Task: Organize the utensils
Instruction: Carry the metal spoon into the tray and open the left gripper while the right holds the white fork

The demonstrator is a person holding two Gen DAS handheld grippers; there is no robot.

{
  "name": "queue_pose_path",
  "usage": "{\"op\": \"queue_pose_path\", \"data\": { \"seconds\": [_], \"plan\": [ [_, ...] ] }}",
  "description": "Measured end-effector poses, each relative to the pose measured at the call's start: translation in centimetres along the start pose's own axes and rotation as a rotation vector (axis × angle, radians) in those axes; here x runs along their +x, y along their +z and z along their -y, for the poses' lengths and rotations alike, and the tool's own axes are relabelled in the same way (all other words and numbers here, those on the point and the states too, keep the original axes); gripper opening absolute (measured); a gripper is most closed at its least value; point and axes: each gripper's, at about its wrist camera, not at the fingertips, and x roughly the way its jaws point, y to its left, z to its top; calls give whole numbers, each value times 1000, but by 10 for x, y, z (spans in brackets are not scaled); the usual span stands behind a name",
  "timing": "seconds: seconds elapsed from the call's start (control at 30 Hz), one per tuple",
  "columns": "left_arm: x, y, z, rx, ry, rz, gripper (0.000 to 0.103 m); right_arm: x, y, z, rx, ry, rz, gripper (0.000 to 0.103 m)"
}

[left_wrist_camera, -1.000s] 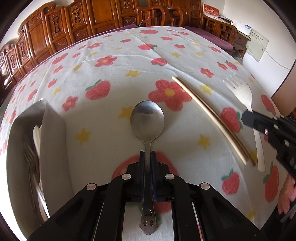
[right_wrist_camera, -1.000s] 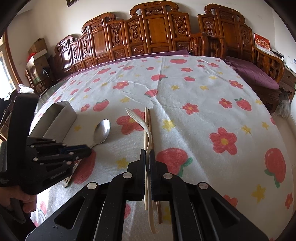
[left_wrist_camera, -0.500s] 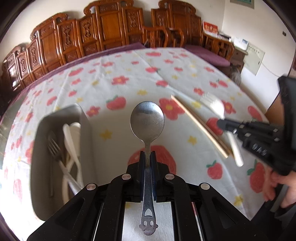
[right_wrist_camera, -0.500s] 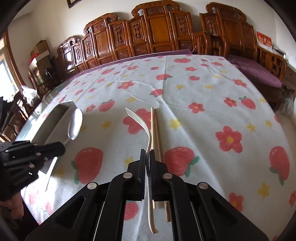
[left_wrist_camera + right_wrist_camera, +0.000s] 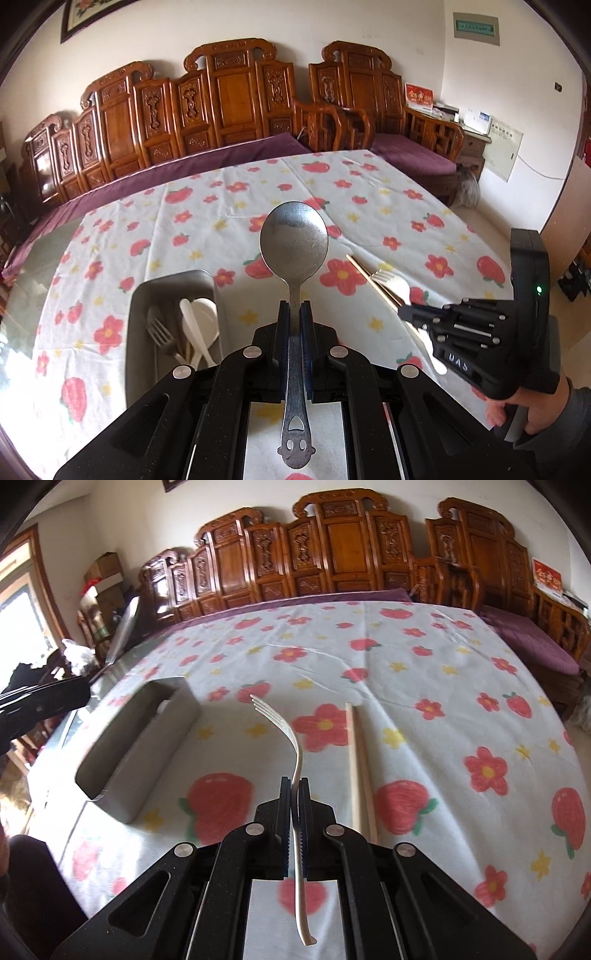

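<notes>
My left gripper (image 5: 294, 308) is shut on the handle of a steel spoon (image 5: 294, 242) and holds it in the air, bowl forward, above the table. A steel bin (image 5: 133, 332) lies below and to its left, holding a steel fork (image 5: 159, 332) and white spoons (image 5: 199, 325). My right gripper (image 5: 294, 784) is shut on a white plastic fork (image 5: 291, 734), lifted off the cloth. A pair of wooden chopsticks (image 5: 356, 771) lies on the cloth just right of it. The bin (image 5: 147, 746) sits to the left in the right wrist view. The right gripper (image 5: 406, 312) also shows in the left wrist view.
The round table has a white cloth (image 5: 443, 701) with red flowers and strawberries. Carved wooden benches (image 5: 229, 107) with purple cushions stand behind it. The left gripper (image 5: 85, 695) shows at the left edge of the right wrist view.
Both grippers have risen from the table with their utensils. The spoon and the white fork were lying on the cloth and are now in the air. The chopsticks stay put.
</notes>
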Motion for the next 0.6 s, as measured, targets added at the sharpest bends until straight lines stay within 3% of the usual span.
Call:
{"op": "queue_pose_path", "data": {
  "seconds": [0.33, 0.6],
  "plan": [
    [-2, -4, -40, -35, 51, -5, 5, -9, 2, -36, -76, 39, 26, 5],
    [20, -21, -89, -100, 96, -63, 5, 1, -5, -42, -99, 34, -1, 5]
  ]
}}
